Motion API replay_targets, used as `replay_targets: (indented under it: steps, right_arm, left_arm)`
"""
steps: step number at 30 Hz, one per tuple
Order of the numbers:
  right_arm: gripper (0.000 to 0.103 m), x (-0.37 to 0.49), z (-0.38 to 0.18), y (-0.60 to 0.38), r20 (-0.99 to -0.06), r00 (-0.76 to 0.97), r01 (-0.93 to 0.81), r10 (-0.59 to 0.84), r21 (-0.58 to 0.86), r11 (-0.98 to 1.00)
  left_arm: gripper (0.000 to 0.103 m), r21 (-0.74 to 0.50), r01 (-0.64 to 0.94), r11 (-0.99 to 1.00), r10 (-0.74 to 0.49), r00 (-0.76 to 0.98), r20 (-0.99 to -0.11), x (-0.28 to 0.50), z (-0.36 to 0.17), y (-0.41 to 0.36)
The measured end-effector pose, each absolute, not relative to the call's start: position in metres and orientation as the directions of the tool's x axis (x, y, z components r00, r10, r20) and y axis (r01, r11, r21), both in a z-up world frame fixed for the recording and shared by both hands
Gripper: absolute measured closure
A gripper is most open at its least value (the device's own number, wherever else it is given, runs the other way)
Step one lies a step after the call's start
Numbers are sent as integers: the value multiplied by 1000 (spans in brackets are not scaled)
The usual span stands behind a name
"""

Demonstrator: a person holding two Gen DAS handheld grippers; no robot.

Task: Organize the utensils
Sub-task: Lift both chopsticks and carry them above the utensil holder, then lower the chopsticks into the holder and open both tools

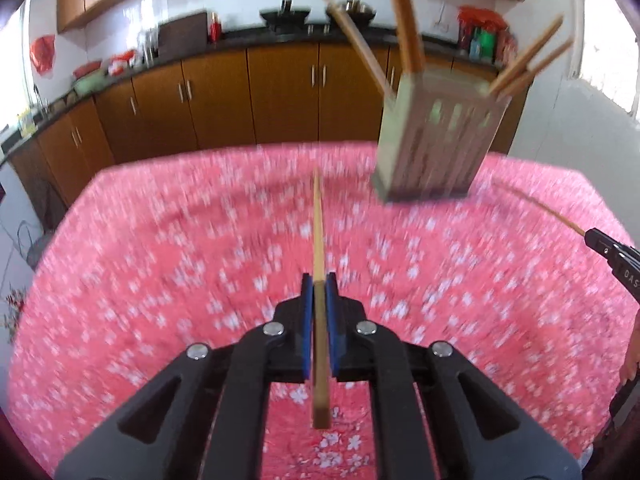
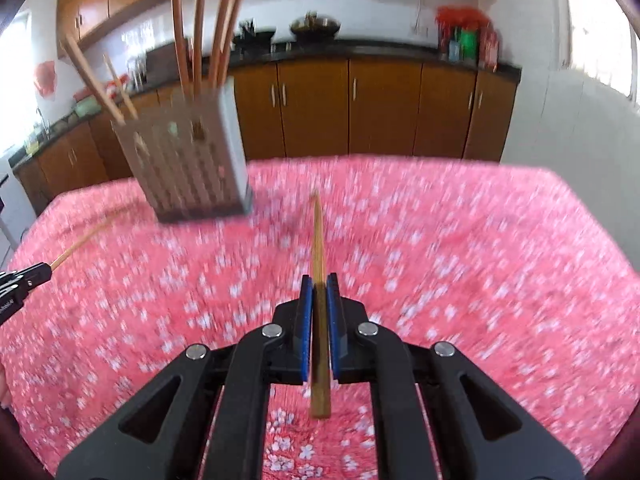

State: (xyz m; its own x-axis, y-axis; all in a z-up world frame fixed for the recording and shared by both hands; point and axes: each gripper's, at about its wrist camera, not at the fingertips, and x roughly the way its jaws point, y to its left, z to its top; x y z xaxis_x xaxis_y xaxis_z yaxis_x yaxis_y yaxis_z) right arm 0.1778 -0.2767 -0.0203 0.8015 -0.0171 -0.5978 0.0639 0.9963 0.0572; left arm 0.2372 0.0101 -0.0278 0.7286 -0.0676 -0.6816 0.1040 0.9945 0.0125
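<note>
Apparently one chopstick (image 1: 319, 240) per tool (image 1: 319, 284).

Two grippers (image 1: 319, 284) (image 2: 319, 284), each clamping one chopstick (image 1: 318, 232) (image 2: 318, 236). One slotted holder (image 1: 436, 144) on the pink counter (image 1: 160, 260). About six more chopsticks (image 2: 224, 20) stand in it; blur prevents an exact count.

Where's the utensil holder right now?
The utensil holder stands on the pink tablecloth at the far edge, upper right in the left wrist view, chopsticks inside.

Two chopsticks (image 1: 318, 236) (image 2: 318, 236) clamped; slotted holder (image 1: 436, 148) upright.
</note>
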Motion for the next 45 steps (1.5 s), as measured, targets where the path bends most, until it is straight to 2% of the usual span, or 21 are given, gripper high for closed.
replay_targets:
  steps: [9,18,24,31,36,45]
  right_arm:
    - [95,164,40,-288,-448,894,60,-10,97,993]
    - [95,159,68,-296,-377,926,30,27,145,989]
    - [95,158,74,-296,-357,932,-1,59,162,987]
    - [95,156,98,-289,-305,941,-82,147,215,973]
    - [95,152,135,-278,-210,955,-164,211,218,962]
    - [95,177,176,-266,-79,969,-213,233,209,954]
  left_arm:
    - [95,-58,129,990,-140,841,-522,229,56,14]
    - [95,-74,159,984,-175,875,-450,222,92,13]
    - [95,-80,175,981,-192,882,-431,221,96,10]
    - [95,-129,205,970,-240,889,-391,220,112,7]
    - [95,-144,235,961,-269,914,-305,223,147,-6]
    - [95,-170,232,958,-257,956,-143,251,204,-30]
